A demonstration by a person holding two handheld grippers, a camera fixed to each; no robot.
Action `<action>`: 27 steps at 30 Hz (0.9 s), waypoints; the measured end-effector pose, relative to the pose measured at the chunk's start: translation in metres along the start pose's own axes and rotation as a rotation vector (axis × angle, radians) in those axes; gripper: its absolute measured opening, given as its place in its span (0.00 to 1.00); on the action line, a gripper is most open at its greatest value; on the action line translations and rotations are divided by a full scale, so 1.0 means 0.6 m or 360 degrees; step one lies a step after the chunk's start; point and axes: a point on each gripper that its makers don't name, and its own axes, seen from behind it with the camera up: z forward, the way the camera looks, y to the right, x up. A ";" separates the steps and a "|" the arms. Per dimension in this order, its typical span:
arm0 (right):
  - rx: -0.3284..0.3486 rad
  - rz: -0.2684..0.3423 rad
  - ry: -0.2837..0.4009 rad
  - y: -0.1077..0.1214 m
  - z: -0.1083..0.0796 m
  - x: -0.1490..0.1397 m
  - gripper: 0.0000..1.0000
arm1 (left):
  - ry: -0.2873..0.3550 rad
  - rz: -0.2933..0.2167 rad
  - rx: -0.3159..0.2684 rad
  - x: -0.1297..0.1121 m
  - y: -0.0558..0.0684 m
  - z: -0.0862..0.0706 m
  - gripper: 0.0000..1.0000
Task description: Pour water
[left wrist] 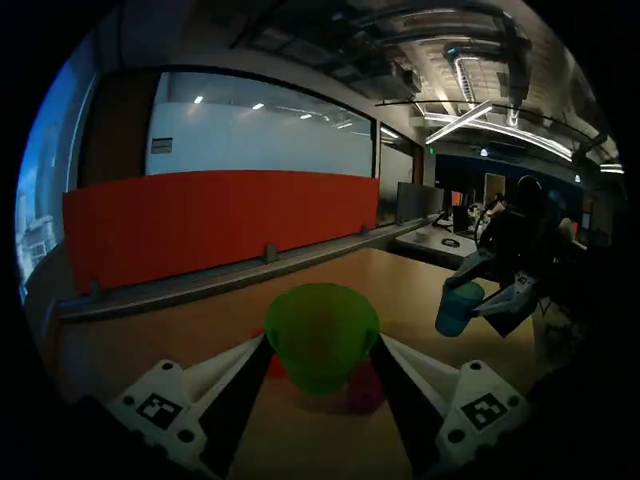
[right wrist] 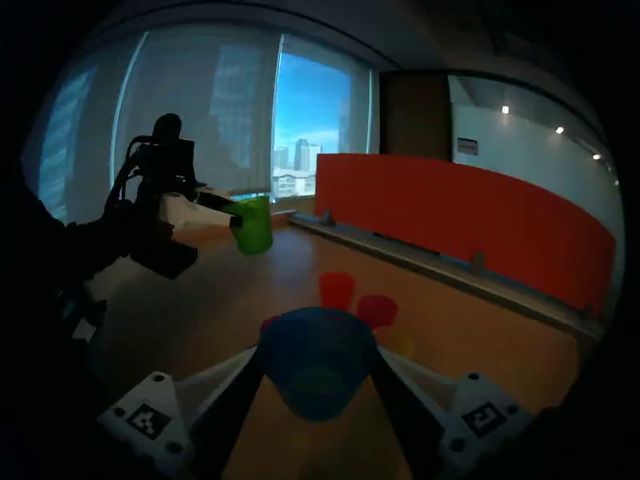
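The left gripper (left wrist: 322, 346) has its jaws drawn in on a green plastic cup (left wrist: 322, 328), one finger pressing each side, and holds it in the air above the wooden table (left wrist: 400, 280). The right gripper (right wrist: 318, 358) likewise clamps a blue cup (right wrist: 316, 364) between both fingers over the same table, near an orange-red cup (right wrist: 337, 290) and a red cup (right wrist: 377, 310) standing on it. A red partition (right wrist: 480, 216) runs along the table's far edge.

Desk (right wrist: 480, 344) mostly open; red cups (right wrist: 337, 290) mid-desk (orange divider (right wrist: 480, 216) bounds far edge).
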 end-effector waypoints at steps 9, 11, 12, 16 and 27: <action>0.0002 -0.0004 0.0054 -0.013 -0.012 0.025 0.90 | 0.0080 0.0036 -0.0028 0.035 0.036 -0.028 0.85; 0.0002 -0.0004 0.0062 -0.014 -0.013 0.028 0.90 | 0.0096 0.0039 -0.0033 0.042 0.042 -0.032 0.85; 0.0001 -0.0003 0.0066 -0.015 -0.013 0.030 0.90 | 0.0105 0.0037 -0.0037 0.045 0.045 -0.034 0.85; 0.0002 0.0003 0.0083 -0.016 -0.013 0.037 0.90 | 0.0129 0.0029 -0.0048 0.053 0.053 -0.040 0.85; 0.0004 0.0000 0.0141 -0.015 -0.015 0.056 0.90 | 0.0146 0.0018 -0.0064 0.054 0.062 -0.043 0.85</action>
